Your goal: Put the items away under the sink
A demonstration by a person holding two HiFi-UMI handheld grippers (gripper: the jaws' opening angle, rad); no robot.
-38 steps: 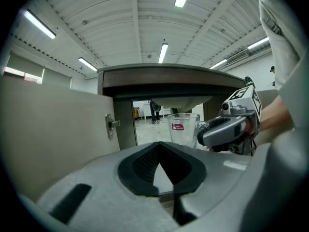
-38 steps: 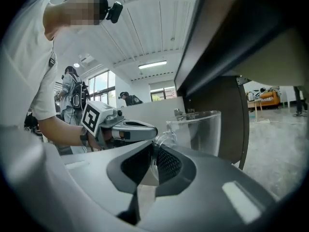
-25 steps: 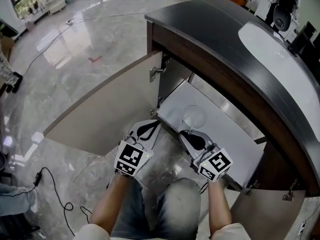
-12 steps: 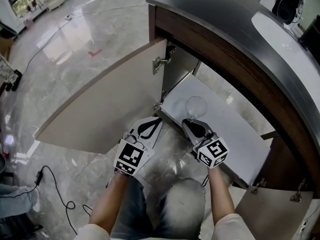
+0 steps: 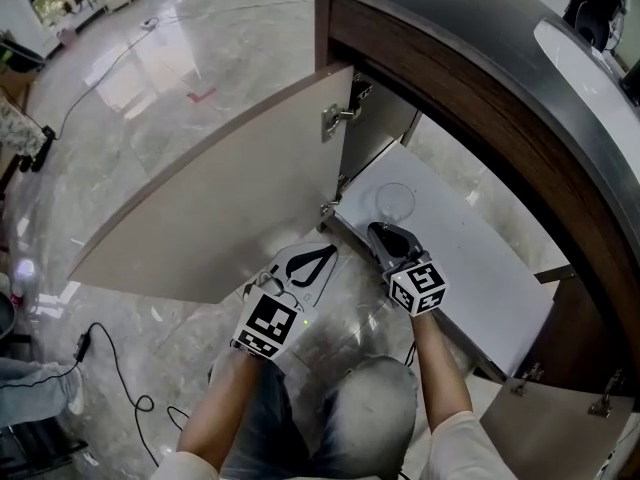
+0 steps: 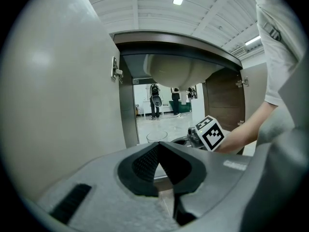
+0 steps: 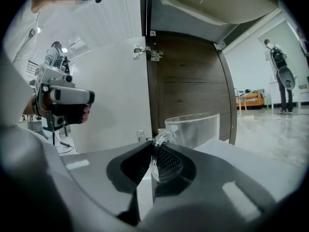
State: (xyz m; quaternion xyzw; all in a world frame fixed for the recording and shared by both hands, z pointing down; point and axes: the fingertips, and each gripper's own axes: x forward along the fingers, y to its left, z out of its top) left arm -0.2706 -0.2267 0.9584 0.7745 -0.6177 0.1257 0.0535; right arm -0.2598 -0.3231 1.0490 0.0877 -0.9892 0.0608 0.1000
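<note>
A clear glass mug [image 5: 395, 203] is upright over the front left part of the white cabinet floor [image 5: 470, 258] under the sink. I cannot tell whether it touches the floor. My right gripper [image 5: 385, 236] is shut on the mug's handle. In the right gripper view the curved handle sits pinched between the jaws of the gripper [image 7: 153, 146], with the mug [image 7: 193, 127] just beyond. My left gripper [image 5: 315, 260] hangs over the marble floor in front of the cabinet, shut and empty. In the left gripper view this gripper [image 6: 158, 148] points at the mug [image 6: 157, 136].
The left cabinet door [image 5: 230, 198] stands wide open beside my left gripper. The right door [image 5: 560, 428] is open too. The sink bowl's underside [image 6: 183, 71] hangs above the cabinet space. A dark countertop [image 5: 480, 48] overhangs it. A cable [image 5: 110, 368] lies on the floor at left.
My right gripper has carried the mug a little deeper over the cabinet floor. The left gripper has stayed shut and barely moved.
</note>
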